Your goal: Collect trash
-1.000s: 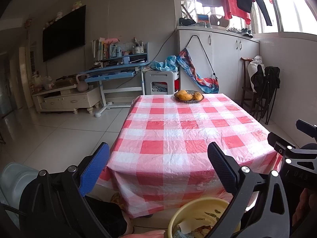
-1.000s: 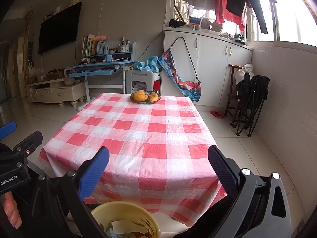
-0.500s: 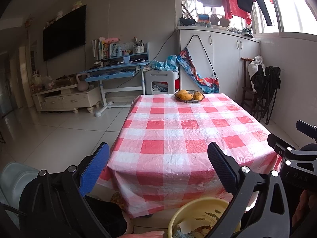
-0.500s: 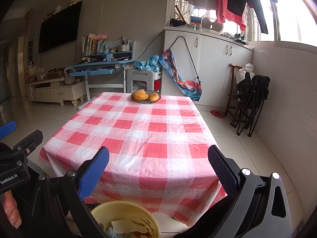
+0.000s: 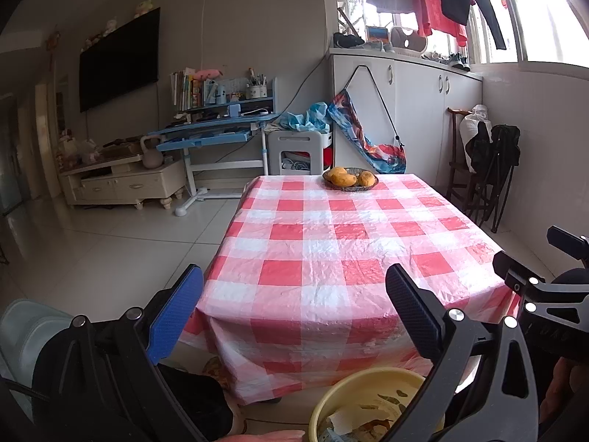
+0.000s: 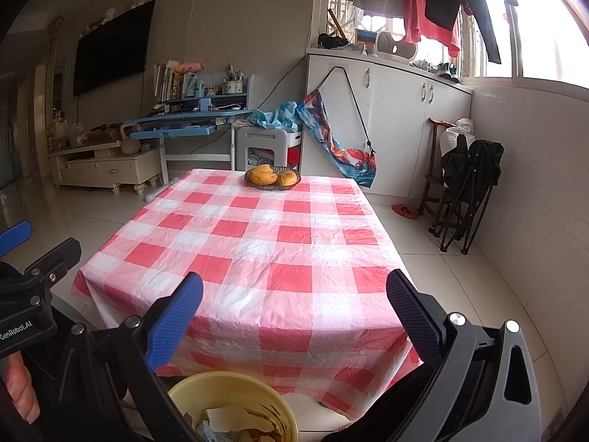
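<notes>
A yellow bin (image 5: 362, 401) (image 6: 235, 401) holding paper scraps and peels stands on the floor at the near end of the table. My left gripper (image 5: 294, 316) is open and empty, held above the bin's left side. My right gripper (image 6: 294, 316) is open and empty too, above the bin's right side. Each gripper shows at the edge of the other's view, with a hand on it. The red and white checked tablecloth (image 5: 342, 250) (image 6: 265, 246) carries no loose trash that I can see.
A basket of oranges (image 5: 350, 179) (image 6: 272, 177) sits at the table's far end. A folded black chair (image 6: 467, 191) leans on the right wall. A blue desk (image 5: 217, 132), a white stool (image 5: 300, 151) and white cabinets (image 6: 397, 125) stand behind. White tiled floor surrounds the table.
</notes>
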Motion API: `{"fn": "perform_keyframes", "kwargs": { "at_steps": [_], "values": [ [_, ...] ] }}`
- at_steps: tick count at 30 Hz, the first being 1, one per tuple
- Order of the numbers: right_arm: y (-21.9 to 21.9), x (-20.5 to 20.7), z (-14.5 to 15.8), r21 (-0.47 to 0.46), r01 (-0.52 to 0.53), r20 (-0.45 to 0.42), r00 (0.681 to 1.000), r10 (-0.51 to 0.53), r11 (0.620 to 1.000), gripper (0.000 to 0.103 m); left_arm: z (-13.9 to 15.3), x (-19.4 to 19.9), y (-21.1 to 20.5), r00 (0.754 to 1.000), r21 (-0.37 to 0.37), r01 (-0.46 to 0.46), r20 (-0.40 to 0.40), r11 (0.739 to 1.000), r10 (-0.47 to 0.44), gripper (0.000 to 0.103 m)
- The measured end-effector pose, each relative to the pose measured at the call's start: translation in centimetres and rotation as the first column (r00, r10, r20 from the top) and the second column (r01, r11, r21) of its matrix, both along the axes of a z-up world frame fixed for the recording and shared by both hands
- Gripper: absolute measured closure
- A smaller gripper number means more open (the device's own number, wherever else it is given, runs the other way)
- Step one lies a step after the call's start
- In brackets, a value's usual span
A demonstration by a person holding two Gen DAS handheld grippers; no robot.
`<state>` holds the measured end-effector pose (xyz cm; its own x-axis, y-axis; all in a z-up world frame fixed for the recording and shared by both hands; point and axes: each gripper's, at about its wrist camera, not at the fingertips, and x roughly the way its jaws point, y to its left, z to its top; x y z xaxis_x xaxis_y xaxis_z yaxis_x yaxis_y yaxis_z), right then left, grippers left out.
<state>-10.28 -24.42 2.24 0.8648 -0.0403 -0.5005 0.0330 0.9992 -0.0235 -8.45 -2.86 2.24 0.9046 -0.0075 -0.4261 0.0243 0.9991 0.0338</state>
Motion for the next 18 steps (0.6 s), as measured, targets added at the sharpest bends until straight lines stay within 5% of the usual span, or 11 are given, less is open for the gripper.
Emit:
{"fn": "perform_keyframes", "kwargs": {
  "at_steps": [10, 18],
  "values": [
    [0.0, 0.0, 0.0, 0.000, -0.001, -0.002, 1.000, 0.001, 1.000, 0.008, -0.7, 0.2, 0.2, 0.999, -0.068, 0.041, -0.015, 0.997, -0.042, 0.007],
    [0.0, 0.0, 0.1, 0.000, -0.001, -0.002, 1.000, 0.001, 1.000, 0.008, -1.1, 0.9, 0.0, 0.998, -0.014, -0.002, -0.056, 1.000, 0.001, 0.007]
  ]
}}
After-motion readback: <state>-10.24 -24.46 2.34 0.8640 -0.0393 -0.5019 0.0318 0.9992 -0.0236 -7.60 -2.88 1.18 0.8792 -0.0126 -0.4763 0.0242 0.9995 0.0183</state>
